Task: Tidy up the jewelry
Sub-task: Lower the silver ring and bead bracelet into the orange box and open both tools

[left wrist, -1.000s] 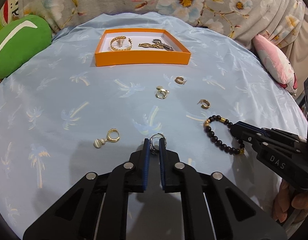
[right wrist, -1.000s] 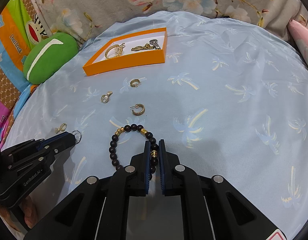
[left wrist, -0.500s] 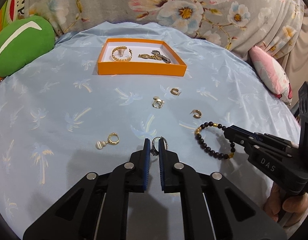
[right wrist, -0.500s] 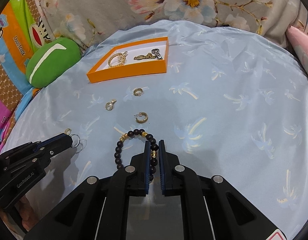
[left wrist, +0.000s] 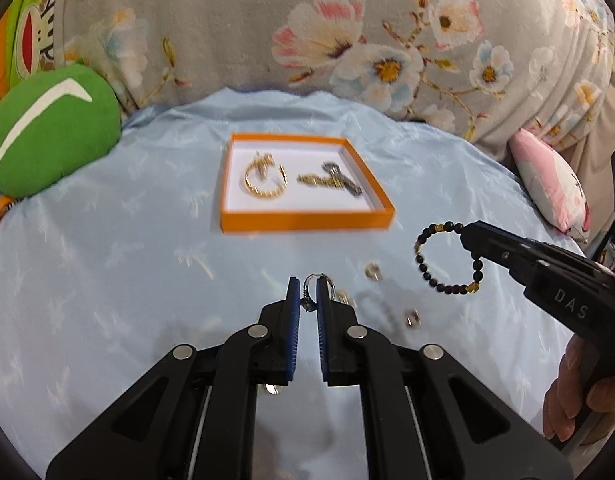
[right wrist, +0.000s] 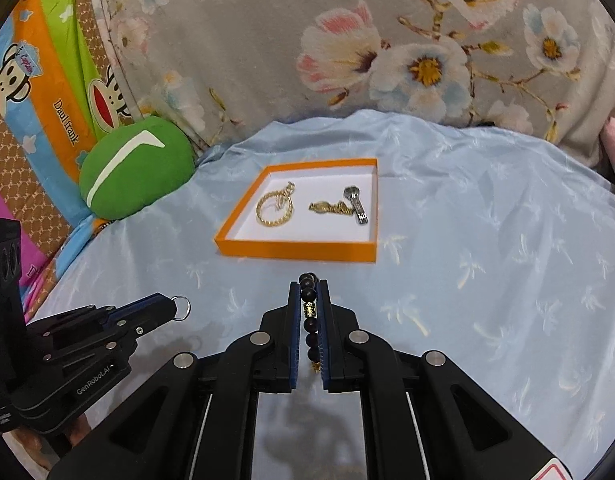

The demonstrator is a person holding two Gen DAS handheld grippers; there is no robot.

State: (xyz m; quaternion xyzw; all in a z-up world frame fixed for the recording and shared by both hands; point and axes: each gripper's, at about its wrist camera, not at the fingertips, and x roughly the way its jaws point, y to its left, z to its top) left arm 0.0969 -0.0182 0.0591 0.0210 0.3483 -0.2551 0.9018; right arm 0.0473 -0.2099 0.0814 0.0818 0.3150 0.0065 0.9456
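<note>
- so, both grippers are loaded and raised above the blue cloth (right wrist: 487, 240), each carrying one piece toward the orange box (left wrist: 307, 220).
- the left gripper (left wrist: 306, 292) has its fingers drawn narrow on a small silver ring (left wrist: 315, 282); the ring sticks out past the fingertips, clear of the cloth.
- the right gripper (right wrist: 307, 300) has its fingers pinched on a black bead bracelet (right wrist: 308, 308); from the left camera the bracelet hangs as an open loop from the tips, near the box's right front corner and not yet over it.
- done, as far as can be seen: the box already holds a gold bangle (right wrist: 273, 210), a gold chain (right wrist: 329, 208) and what looks like a silver watch (right wrist: 357, 208).
- in hand: the ring and the bracelet, lifted but not yet dropped in.
- left: a few small gold earrings (left wrist: 373, 271) lie loose on the cloth in front of the box; they are blurred, so i cannot count them for sure.
- my read is the job is around halfway, with two drops pending and then the earrings to collect.
- a green cushion (right wrist: 135, 168) sits off to the left, well apart from the work.
</note>
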